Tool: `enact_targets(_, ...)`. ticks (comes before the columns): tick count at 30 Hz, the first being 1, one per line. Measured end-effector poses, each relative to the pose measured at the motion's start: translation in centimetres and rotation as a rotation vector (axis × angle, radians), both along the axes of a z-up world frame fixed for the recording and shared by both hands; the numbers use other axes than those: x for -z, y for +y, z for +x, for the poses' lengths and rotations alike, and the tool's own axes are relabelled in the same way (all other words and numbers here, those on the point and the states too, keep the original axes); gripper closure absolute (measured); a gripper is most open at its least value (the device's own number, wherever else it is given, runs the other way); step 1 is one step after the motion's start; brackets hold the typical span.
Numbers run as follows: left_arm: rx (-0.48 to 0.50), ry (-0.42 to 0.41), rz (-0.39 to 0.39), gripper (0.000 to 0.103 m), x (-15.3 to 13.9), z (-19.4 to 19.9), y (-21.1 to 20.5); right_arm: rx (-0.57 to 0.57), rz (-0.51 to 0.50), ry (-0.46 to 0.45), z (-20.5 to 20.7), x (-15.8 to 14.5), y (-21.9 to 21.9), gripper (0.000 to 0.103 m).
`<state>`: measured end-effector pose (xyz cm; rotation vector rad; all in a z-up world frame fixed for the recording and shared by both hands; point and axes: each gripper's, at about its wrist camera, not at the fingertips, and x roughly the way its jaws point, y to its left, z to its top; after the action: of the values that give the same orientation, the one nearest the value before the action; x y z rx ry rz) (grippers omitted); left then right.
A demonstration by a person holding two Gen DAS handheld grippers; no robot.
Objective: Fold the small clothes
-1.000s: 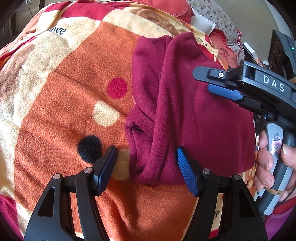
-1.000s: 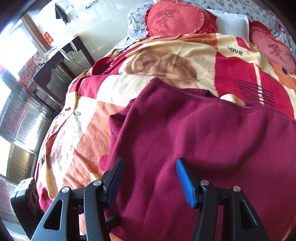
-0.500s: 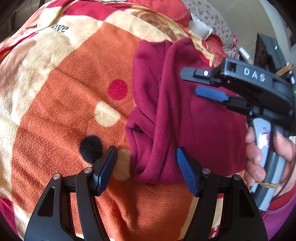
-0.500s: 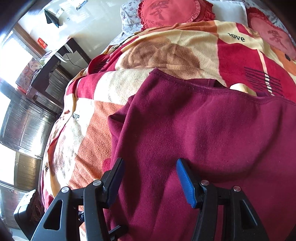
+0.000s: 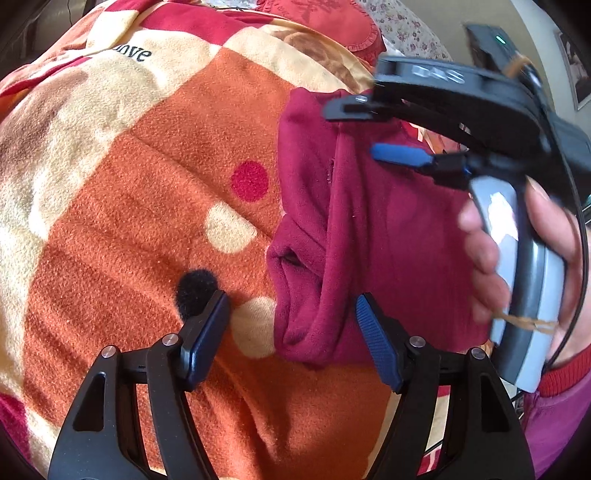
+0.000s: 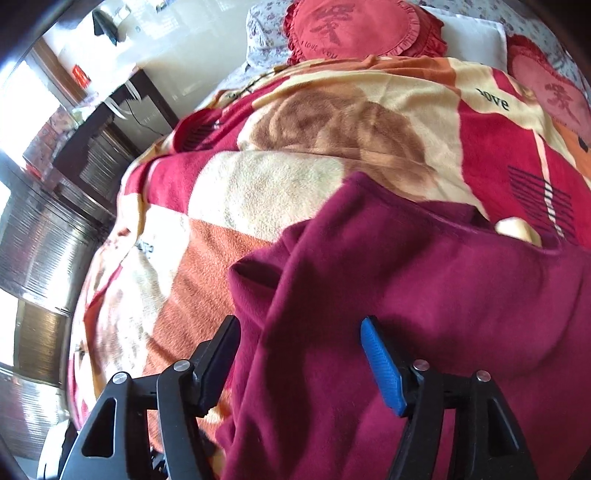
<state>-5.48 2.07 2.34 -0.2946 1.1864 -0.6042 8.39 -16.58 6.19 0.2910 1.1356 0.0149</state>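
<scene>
Right now the left gripper [image 5: 291, 325] stands with its jaws spread, and the rolled near corner of the maroon garment [image 5: 369, 229] sits between them: the blue ribbed pad [image 5: 373, 343] lies against or just beside the fabric's right side, while the dark pad on the other finger hangs over bare blanket, apart from the cloth. Nothing is pinched there. Its jaws have just opened a little further, with that bunched hem in the gap.

The right gripper [image 6: 299, 354] is likewise spread over the same garment, its jaws having just been opening; in its own view the cloth's left edge runs up between the two fingers, the blue pad [image 6: 380, 365] over the flat body of the fabric and the dark finger over the orange fleece blanket [image 6: 207, 280]. No pad presses on the cloth that can be seen.

Outward from the jaws, the garment's long axis runs away from the left gripper, toward the heart-shaped red cushion [image 6: 354, 26] at the head of the bed. It lies folded lengthwise (a doubled flap shows along its left side in the left wrist view), with the sleeve opening turned toward the left jaws.

The left gripper is nearer the near hem; the right gripper, held in the person's right hand [image 5: 517, 251], reaches in from the right over the far half. Judging by this, the next fold would likely carry one end along that long axis onto the other.
</scene>
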Motion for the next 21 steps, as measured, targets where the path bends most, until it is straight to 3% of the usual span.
enact_targets(4, 0.004, -0.028, -0.011, 0.032, 0.2, -0.9, 0.2, -0.012, -0.088, 0.011, 1.5, 0.4, 1.7, 0.031)
enact_targets(8, 0.009, -0.046, -0.019, 0.032, 0.4, -1.5, 0.4, -0.050, -0.195, 0.041, 2.8, 1.3, 3.8, 0.016)
enact_targets(12, 0.004, -0.043, -0.039, 0.032, 0.6, -1.8, 1.1, -0.082, -0.328, 0.077, 3.5, 2.7, 5.6, 0.015)
enact_targets(17, 0.011, -0.035, -0.049, 0.032, 0.5, -1.9, 1.7, -0.106, -0.392, 0.066, 3.4, 3.7, 5.9, 0.014)
enact_targets(19, 0.013, -0.034, -0.045, 0.032, 0.4, -1.8, 1.9, -0.122, -0.392, 0.047, 3.0, 3.6, 5.8, 0.022)
enact_targets(21, 0.018, -0.034, -0.032, 0.032, 0.1, -1.5, 1.9, -0.118, -0.366, 0.018, 2.3, 3.0, 5.0, 0.046)
